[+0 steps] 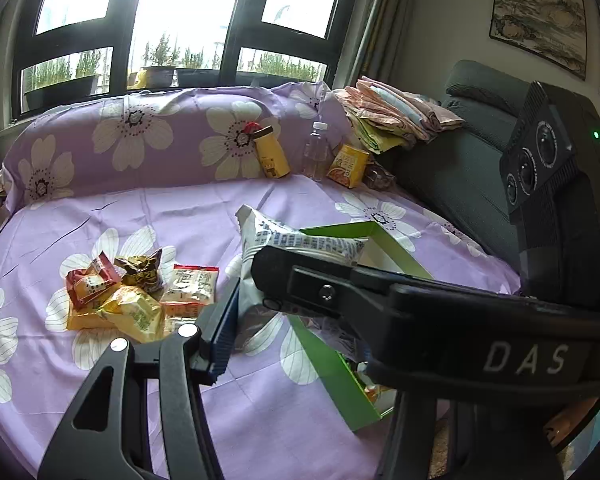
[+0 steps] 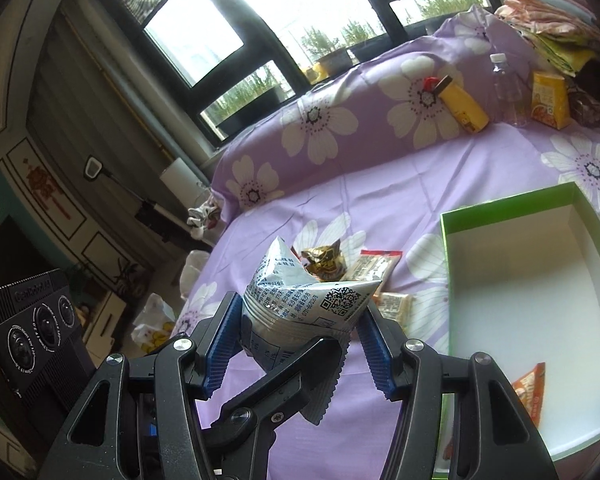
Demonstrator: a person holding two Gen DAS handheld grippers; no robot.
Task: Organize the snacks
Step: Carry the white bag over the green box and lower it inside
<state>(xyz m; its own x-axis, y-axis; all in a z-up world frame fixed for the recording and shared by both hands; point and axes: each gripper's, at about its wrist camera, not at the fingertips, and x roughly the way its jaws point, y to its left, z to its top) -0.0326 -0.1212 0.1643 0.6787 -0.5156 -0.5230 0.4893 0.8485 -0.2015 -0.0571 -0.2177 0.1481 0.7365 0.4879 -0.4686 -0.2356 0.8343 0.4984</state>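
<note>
You are mid-carry: the silver-white snack bag (image 2: 306,308) is off the bed (image 1: 100,208), between the loose pile and the green box (image 2: 572,200).

Left to right:
- The pile holds about five small packets (image 1: 136,292): one red, one dark gold, yellow ones, and a pale printed one. Overlaps make the count unsure.
- The left tool (image 1: 236,284) is clamped on the bag, one pad on each side.
- The right tool (image 2: 300,320) has its blue pads pressed on the same bag.
- The box on the right holds one orange packet (image 2: 530,392) and perhaps a second at its near edge.

At the pillow stand one yellow canister (image 1: 272,152), one clear bottle (image 1: 316,152) and one orange carton (image 1: 348,164).

Next, I judge, swing the bag over the box's bare white floor, lower it and release both tools together.
</note>
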